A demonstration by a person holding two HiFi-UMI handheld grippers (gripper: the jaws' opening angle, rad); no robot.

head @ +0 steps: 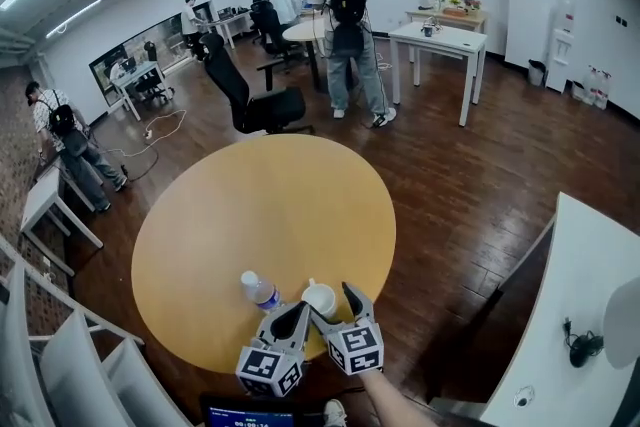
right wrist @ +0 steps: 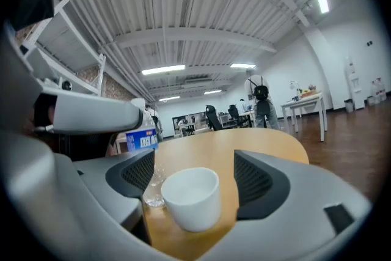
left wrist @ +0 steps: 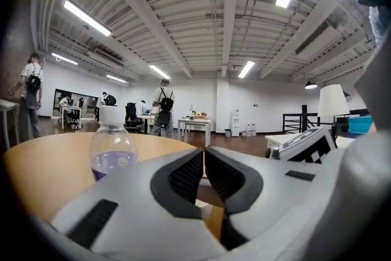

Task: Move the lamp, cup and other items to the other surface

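Dark wood flooring runs around the round yellow table (head: 260,215) in front of you, and farther back a person with a backpack (head: 348,25) stands beside a white table (head: 440,40). Another white table (head: 570,295) sits low at your right.

On the yellow table, close to its near edge, a white cup (head: 319,298) stands just beside a clear water bottle (head: 260,290) with a white cap; the bottle is to the cup's left.

Your right tool (head: 332,301) lies level at the table edge with its 2 jaws spread wide. In the right tool view the cup (right wrist: 190,197) sits between them, nearer the left jaw, with a gap on each side, so the tool (right wrist: 194,163) is released and grips nothing. The bottle (right wrist: 146,156) shows just behind the left jaw.

Your left tool (head: 298,311) rests beside the right one, pointing at the bottle. In the left tool view its 2 jaws meet tip to tip with nothing between them, so this tool (left wrist: 203,163) is clenched and empty. The bottle (left wrist: 113,153) stands ahead and to its left, apart from the jaws. A lamp with a white shade (left wrist: 333,106) shows far off at the right of that view.
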